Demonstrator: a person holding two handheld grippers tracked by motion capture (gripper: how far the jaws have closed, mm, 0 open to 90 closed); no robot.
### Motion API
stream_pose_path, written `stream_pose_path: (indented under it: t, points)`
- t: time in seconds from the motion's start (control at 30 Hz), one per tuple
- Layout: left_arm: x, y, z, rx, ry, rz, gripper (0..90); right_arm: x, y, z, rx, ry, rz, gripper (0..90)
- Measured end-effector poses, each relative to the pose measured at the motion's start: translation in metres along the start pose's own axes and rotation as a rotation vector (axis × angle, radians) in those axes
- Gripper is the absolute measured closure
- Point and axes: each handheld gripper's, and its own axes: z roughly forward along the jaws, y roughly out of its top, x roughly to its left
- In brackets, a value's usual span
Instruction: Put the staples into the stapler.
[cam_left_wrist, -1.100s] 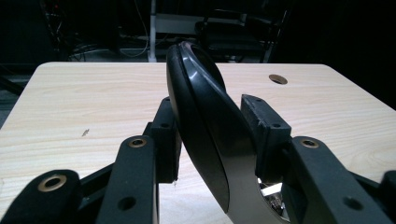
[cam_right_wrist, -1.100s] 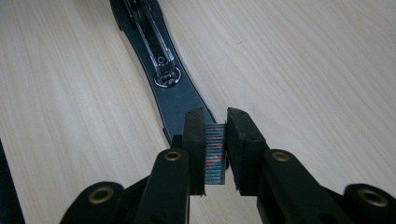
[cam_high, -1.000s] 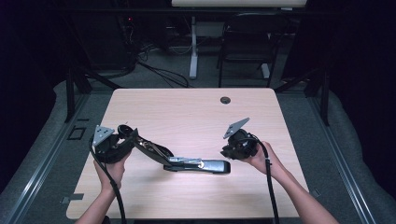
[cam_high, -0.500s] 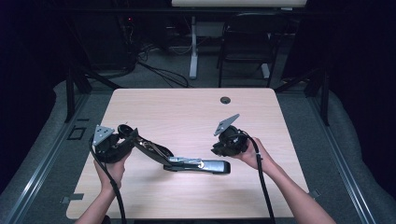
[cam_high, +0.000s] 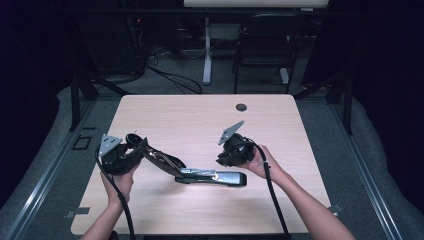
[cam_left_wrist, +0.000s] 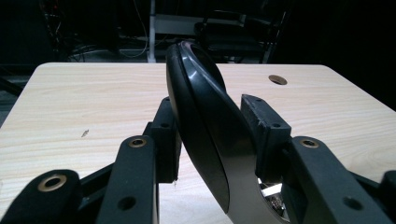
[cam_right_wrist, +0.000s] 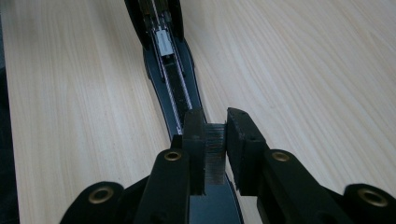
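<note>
Wood-grain laminate covers the worktop (cam_high: 200, 120), which is bare apart from a round grommet hole (cam_high: 241, 107) toward twelve o'clock and the stapler (cam_high: 200, 175) lying near the front edge, toward six o'clock.

That stapler is swung wide open. Its grey base rests flat on the worktop, while the black top arm (cam_left_wrist: 205, 135) is raised toward nine o'clock by the left gripper (cam_high: 131, 152), whose jaws are pressed against both sides of the arm's rounded cap. In the right gripper view the open channel (cam_right_wrist: 170, 84) runs away toward twelve o'clock, with its pusher block visible far up the track.

The right gripper (cam_high: 227, 159) hangs just above the base's front end, pinching a short strip of staples (cam_right_wrist: 215, 149) between its jaws.

The step in hand looks like loading the strip into the channel. To do it well:
- Hold the top arm steady, fully back, so the channel stays open and the base does not skid.
- Bring the strip parallel with the track, legs down, before lowering it; any twist would likely jam it on the rails.
- Seat it in the clear stretch ahead of the pusher, then part the jaws only once it rests flat.
</note>
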Motion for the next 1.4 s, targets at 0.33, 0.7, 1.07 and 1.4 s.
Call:
stream_pose_path:
  t: [0.33,0.7,1.07,1.4]
  points:
    - [0.0,0.0,0.0,0.002,0.0,-0.002,60.4,0.004,0.013,0.018,-0.006,0.052,-0.041,78.6]
    - [0.001,0.0,0.0,0.0,-0.007,-0.001,60.3,0.005,0.019,0.038,-0.002,0.108,-0.074,78.6]
    - [0.001,0.001,0.0,0.002,-0.004,-0.001,60.3,0.006,0.016,0.052,0.019,0.117,-0.08,78.6]
    - [0.001,0.001,0.0,0.007,-0.006,0.0,60.4,0.005,0.014,0.054,0.031,0.105,-0.094,78.6]
